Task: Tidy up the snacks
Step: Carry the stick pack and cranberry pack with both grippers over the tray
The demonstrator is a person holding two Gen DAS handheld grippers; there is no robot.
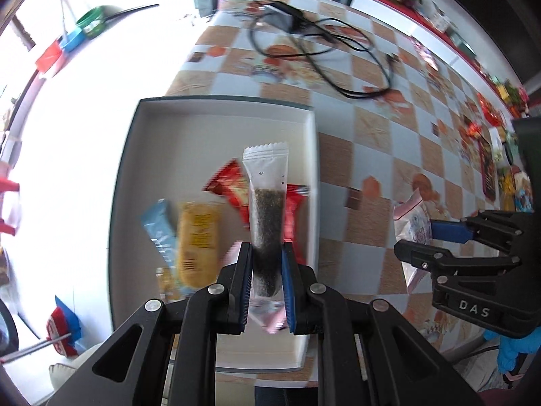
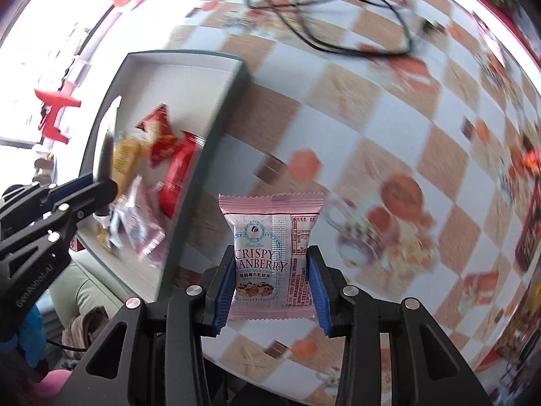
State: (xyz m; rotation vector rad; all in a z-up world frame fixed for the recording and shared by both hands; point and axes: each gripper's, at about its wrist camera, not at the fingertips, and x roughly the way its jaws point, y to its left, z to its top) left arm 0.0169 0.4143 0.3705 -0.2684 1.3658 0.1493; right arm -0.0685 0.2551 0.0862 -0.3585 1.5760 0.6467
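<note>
We see a checkered table (image 1: pixel 389 128) bearing a white tray (image 1: pixel 189 128) of snacks. Above the tray our left gripper (image 1: pixel 266 287) clamps a slim clear sachet (image 1: pixel 267 203); beside it, our right gripper (image 2: pixel 270 291) grips a pink cranberry packet (image 2: pixel 270 237).

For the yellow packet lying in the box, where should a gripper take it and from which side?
Grip the yellow packet across its narrow width near the middle, coming straight down from above. It lies flat in the white box with a blue packet tight on one long side, so the fingers may need to nudge between them.
</note>
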